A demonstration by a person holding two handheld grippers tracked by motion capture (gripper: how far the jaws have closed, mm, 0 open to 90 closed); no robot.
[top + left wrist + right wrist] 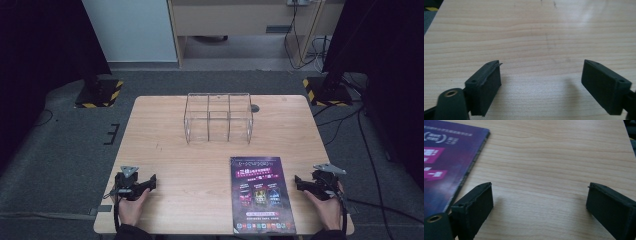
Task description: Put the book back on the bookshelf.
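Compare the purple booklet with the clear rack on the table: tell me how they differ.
The purple booklet lies flat near the person's edge, by the right gripper; the clear rack stands upright toward the far side. The booklet is opaque and printed; the rack is transparent, with the wood showing through. The booklet is one flat slab; the rack is split into compartments, all empty. Both rest on the wooden table, untouched by either gripper.

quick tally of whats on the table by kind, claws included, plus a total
purple booklet: 1
clear acrylic organizer: 1
handheld claws: 2, left claw and right claw, both open and holding nothing
total: 4
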